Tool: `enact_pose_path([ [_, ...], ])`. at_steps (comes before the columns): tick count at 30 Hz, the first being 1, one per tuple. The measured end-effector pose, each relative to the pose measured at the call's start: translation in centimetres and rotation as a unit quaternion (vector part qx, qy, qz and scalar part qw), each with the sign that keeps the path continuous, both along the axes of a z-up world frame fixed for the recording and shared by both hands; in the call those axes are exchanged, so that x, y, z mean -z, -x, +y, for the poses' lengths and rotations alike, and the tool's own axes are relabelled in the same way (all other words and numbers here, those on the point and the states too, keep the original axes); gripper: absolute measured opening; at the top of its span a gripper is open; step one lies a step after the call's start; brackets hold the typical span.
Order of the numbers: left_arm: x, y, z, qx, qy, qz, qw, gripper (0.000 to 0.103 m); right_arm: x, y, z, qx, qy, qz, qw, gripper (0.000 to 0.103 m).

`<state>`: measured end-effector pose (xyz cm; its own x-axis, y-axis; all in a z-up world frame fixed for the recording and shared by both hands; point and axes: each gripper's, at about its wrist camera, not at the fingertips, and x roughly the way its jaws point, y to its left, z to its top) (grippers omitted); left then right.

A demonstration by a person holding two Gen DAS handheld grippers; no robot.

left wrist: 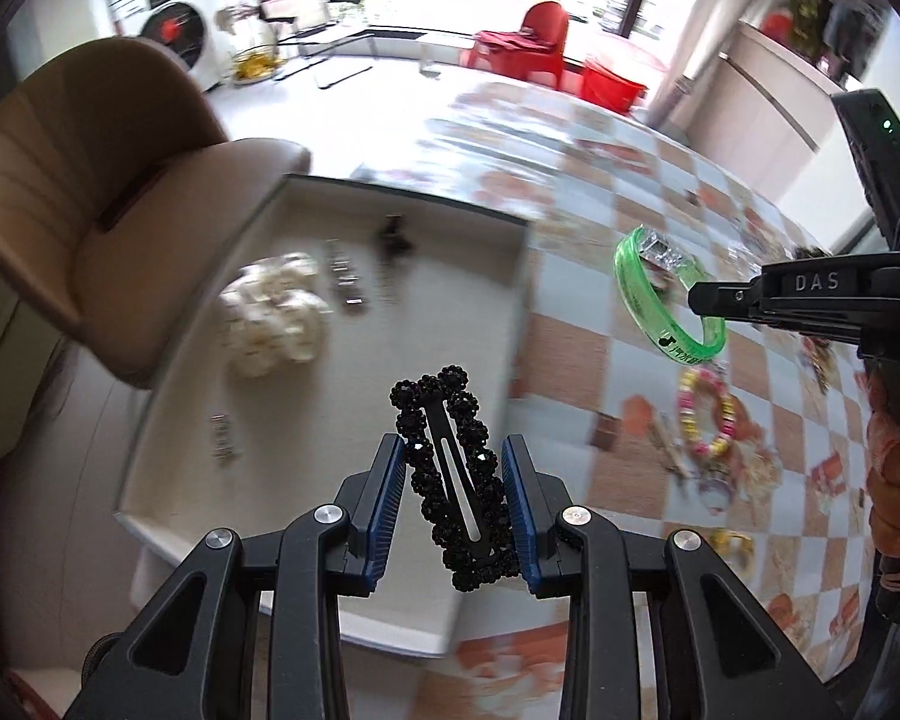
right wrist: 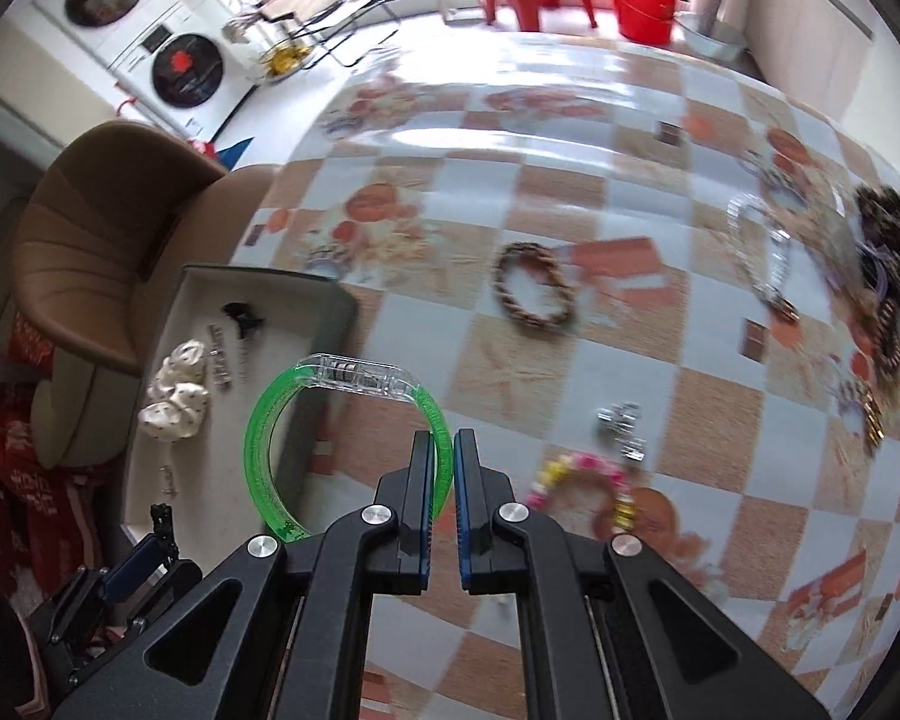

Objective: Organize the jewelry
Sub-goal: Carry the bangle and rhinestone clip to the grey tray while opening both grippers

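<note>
My left gripper is shut on a black beaded hair clip and holds it above the near right part of the white tray. The tray holds a cream scrunchie, small silver pieces and a black clip. My right gripper is shut on a green bangle with a clear clasp, held in the air beside the tray's right wall. The right gripper also shows in the left wrist view with the bangle.
On the checkered tablecloth lie a pink and yellow bead bracelet, a brown braided bracelet, a silver piece, a clear bracelet and dark jewelry at the right. A brown chair stands left of the table.
</note>
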<state>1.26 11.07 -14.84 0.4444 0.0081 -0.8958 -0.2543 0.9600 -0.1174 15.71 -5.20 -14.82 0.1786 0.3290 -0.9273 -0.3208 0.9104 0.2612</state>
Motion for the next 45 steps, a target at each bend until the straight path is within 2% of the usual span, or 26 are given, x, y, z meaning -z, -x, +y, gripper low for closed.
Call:
enact_pose_path([
  [8, 1.5, 0.7, 5.1, -0.051, -0.005, 0.007, 0.9987, 0.036, 0.4, -0.3, 8.3, -0.059, -0.001, -0.009, 0.998, 0.007],
  [15, 3.7, 0.1, 7.8, -0.073, -0.002, 0.021, 0.9971, 0.036, 1.9, -1.9, 13.0, -0.062, 0.002, -0.006, 0.998, 0.007],
  [26, 7.2, -1.6, 9.1, -0.102, -0.007, 0.050, 0.9935, 0.036, 5.3, -4.1, 16.4, -0.052, 0.044, -0.006, 0.998, 0.007],
  [36, 8.5, -2.4, 9.1, -0.101, -0.031, 0.069, 0.9920, 0.037, 7.7, -5.0, 17.9, -0.054, 0.068, -0.003, 0.996, 0.007],
  [38, 8.6, -2.5, 9.1, -0.102, -0.037, 0.073, 0.9914, 0.042, 8.1, -5.2, 18.2, -0.056, 0.074, 0.000, 0.996, 0.007],
  [39, 8.5, -2.6, 9.1, -0.104, -0.040, 0.073, 0.9911, 0.057, 8.1, -5.2, 18.2, -0.056, 0.074, 0.001, 0.996, 0.007],
  [40, 8.4, -2.6, 9.2, -0.108, -0.041, 0.072, 0.9907, 0.063, 8.2, -5.2, 18.2, -0.057, 0.075, 0.002, 0.996, 0.007],
  [45, 8.4, -2.6, 9.4, -0.113, -0.044, 0.074, 0.9899, 0.063, 8.3, -5.1, 18.5, -0.068, 0.078, -0.001, 0.995, 0.007],
])
